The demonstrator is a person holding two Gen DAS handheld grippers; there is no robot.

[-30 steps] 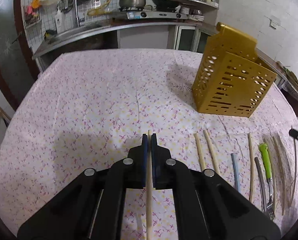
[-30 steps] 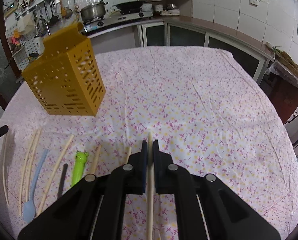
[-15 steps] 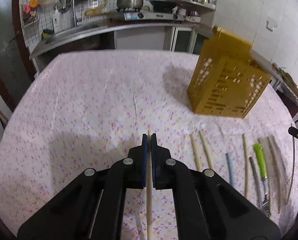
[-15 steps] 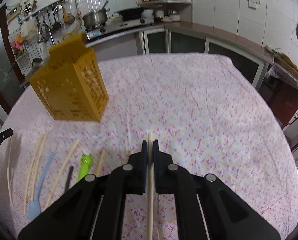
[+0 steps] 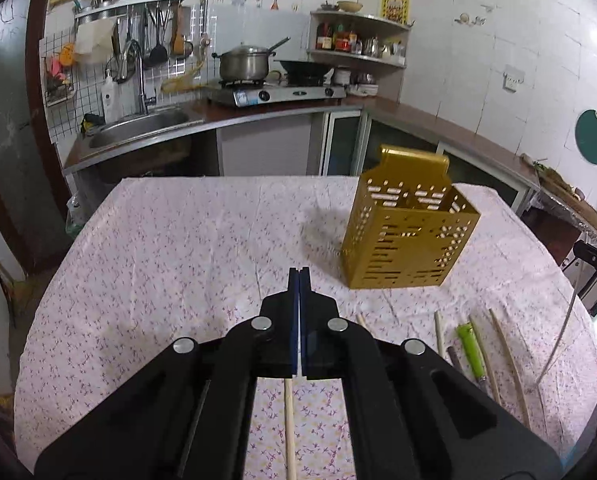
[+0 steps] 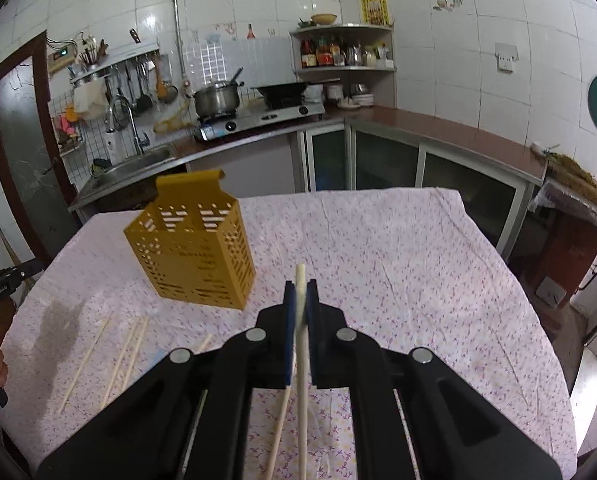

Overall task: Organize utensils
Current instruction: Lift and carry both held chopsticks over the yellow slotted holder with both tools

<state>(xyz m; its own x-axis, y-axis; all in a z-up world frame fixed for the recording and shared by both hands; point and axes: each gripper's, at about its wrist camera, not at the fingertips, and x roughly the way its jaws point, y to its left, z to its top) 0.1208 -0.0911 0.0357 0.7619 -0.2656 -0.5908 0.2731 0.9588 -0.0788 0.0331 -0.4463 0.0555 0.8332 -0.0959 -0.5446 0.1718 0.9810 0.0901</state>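
Observation:
A yellow perforated utensil holder [image 5: 408, 222] stands upright on the flowered tablecloth; it also shows in the right wrist view [image 6: 196, 246]. My left gripper [image 5: 299, 274] is shut on a wooden chopstick [image 5: 288, 426], raised above the table, left of the holder. My right gripper [image 6: 299, 294] is shut on a pale chopstick [image 6: 301, 360], raised, right of the holder. Several chopsticks [image 5: 506, 356], a green-handled fork [image 5: 472, 348] and a dark utensil [image 5: 454, 356] lie on the cloth in front of the holder.
The table [image 5: 178, 248] has a pink flowered cloth. More chopsticks [image 6: 126, 350] lie at the left in the right wrist view. Behind the table is a kitchen counter with a sink [image 5: 138, 126], a stove and pot [image 5: 244, 64]. The table edge drops off at the right [image 6: 538, 320].
Both grippers have lifted and tilted up with their chopsticks, so the table and holder look farther off and the kitchen wall fills more of each view.

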